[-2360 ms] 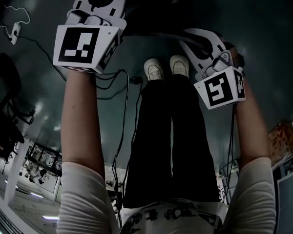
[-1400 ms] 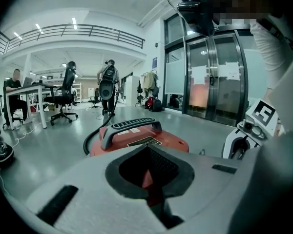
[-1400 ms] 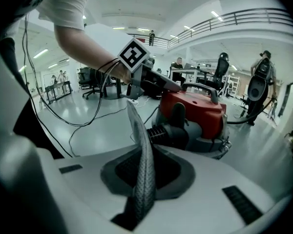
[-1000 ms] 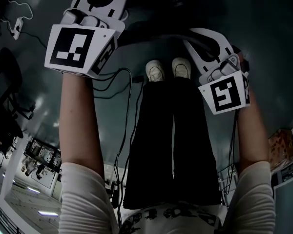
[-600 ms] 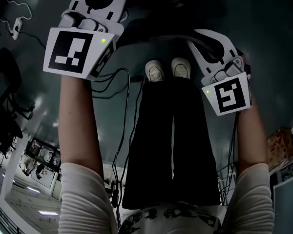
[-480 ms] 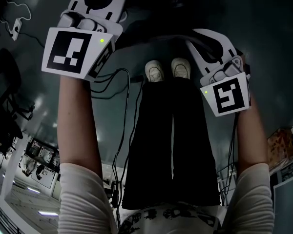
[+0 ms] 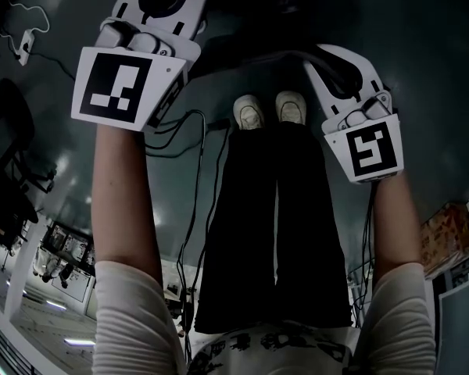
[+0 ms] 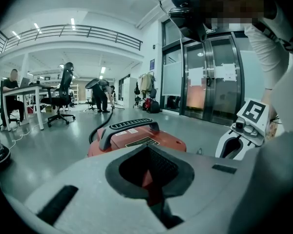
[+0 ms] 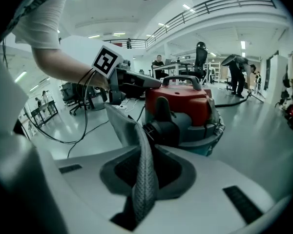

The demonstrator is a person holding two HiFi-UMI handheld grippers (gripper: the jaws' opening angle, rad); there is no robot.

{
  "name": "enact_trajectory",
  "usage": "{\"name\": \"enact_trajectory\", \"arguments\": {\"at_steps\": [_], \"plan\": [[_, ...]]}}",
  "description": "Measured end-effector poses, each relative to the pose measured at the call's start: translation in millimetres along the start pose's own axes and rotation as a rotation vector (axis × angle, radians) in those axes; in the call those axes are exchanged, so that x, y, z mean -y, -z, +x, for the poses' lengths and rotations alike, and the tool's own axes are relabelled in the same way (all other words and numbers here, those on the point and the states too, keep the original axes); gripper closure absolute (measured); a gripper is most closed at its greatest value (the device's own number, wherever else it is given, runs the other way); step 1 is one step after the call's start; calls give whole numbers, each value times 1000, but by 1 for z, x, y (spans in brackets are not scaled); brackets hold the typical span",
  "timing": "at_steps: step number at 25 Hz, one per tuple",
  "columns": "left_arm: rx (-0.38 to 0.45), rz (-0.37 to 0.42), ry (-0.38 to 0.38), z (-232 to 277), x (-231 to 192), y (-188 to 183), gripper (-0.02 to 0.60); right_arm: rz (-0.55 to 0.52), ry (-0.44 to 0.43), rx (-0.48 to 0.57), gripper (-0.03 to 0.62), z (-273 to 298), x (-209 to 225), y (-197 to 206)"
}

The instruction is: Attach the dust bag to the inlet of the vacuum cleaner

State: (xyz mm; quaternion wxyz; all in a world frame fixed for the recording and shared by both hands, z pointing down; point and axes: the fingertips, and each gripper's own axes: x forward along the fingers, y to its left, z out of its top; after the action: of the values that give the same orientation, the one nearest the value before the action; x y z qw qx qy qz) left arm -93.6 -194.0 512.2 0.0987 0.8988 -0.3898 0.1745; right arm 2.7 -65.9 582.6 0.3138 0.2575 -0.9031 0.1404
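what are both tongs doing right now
left tongs: cannot tell, only red shows between them
right tongs: closed on the grey dust bag

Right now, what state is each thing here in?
vacuum cleaner: upright on the floor, handle on top.
right gripper: shut on the dust bag.
dust bag: limp, pinched at one edge, close to the vacuum cleaner.
left gripper: jaws together, nothing visibly gripped.

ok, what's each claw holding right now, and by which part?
Right claw pinches the grey dust bag by a folded edge of its fabric. Left claw looks closed, nothing visible between its jaws.
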Motion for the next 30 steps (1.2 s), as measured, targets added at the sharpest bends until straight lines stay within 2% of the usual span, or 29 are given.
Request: {"name": "enact_trajectory", "arguments": {"at_steps": [4, 9, 12, 13, 15, 18, 21, 24, 26, 28, 30], "plan": [[25, 5, -3, 0, 2, -1, 580, -7, 0, 6, 553, 3, -1, -5], [1, -38, -8, -2, -3, 2, 580, 26, -54, -12, 550, 2, -2, -5], [19, -39, -11, -4, 1, 1, 580, 36, -43, -28, 545, 1, -3, -2], [33, -29, -16, -4, 3, -3, 580, 33, -32, -37, 537, -1, -3, 0], [64, -8, -44, -9, 6, -15, 580, 28, -8, -53, 482, -5, -1, 0], [85, -12, -104, -25, 3, -32, 580, 44, 14, -41, 454, -20, 5, -13], [102, -23, -169, -51, -2, -53, 580, 90, 68, 49, 456, -48, 16, -49], [83, -38, -200, -85, 8, -82, 580, 141, 114, 131, 463, -87, 25, -94], [89, -69, -212, -107, 17, -112, 580, 146, 150, 170, 559, -114, 30, -127], [127, -87, -234, -126, 25, -153, 580, 129, 184, 193, 591, -141, 34, -159], [161, -98, -259, -142, 33, -196, 580, 116, 213, 219, 591, -170, 37, -193]]}}
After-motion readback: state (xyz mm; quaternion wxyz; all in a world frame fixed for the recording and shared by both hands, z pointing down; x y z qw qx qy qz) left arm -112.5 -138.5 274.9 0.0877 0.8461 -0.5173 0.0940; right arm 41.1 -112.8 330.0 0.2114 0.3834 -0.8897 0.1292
